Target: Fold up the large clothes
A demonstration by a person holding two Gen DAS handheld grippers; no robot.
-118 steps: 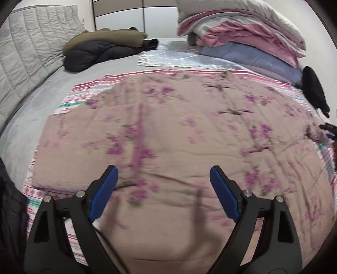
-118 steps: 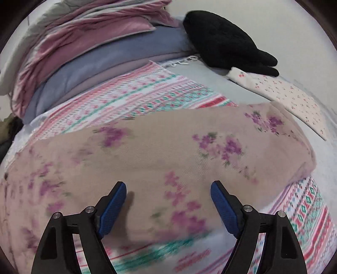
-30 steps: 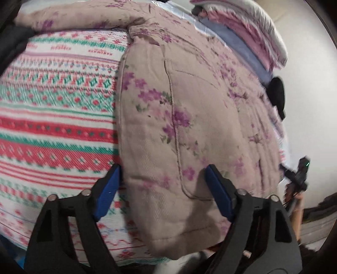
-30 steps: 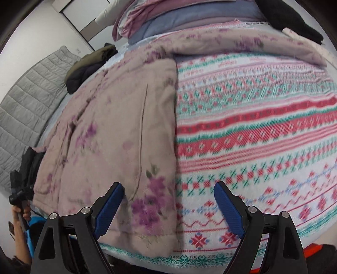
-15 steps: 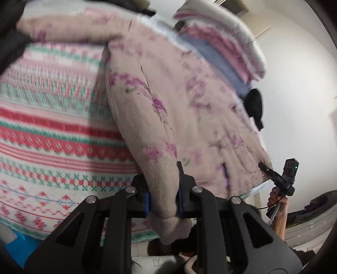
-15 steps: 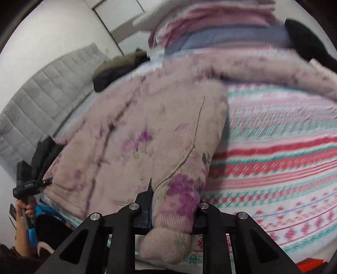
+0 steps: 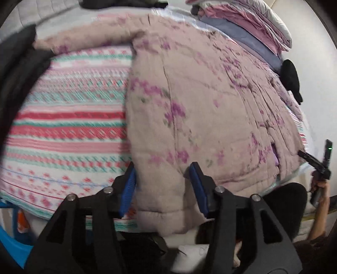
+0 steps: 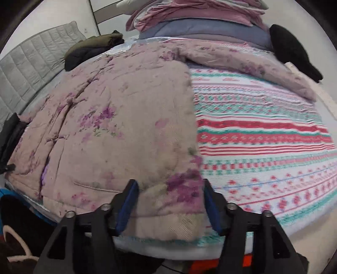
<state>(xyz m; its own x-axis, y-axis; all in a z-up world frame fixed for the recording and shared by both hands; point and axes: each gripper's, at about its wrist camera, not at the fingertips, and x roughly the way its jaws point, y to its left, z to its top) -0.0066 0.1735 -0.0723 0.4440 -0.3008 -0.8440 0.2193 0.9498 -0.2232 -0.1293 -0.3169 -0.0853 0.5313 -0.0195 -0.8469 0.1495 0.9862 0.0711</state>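
A padded dusty-pink jacket with purple flowers lies flat on a striped red, green and white blanket. Its sleeves stretch out sideways at the far end. My left gripper straddles the hem's left corner. Its jaws are opening, with the thick fabric loose between the blue pads. My right gripper straddles the hem's right corner in the same way, jaws opening around the fabric. In the left wrist view, a hand holds the right gripper at the far right.
A stack of folded pink, blue and grey bedding sits at the head of the bed. A black item lies beside it. Dark folded jackets rest near a quilted grey headboard. The bed's near edge is just below the grippers.
Both grippers closed on the hem corners half a second ago and lifted them. Their jaws have since parted, and the corners sit loose between the pads.
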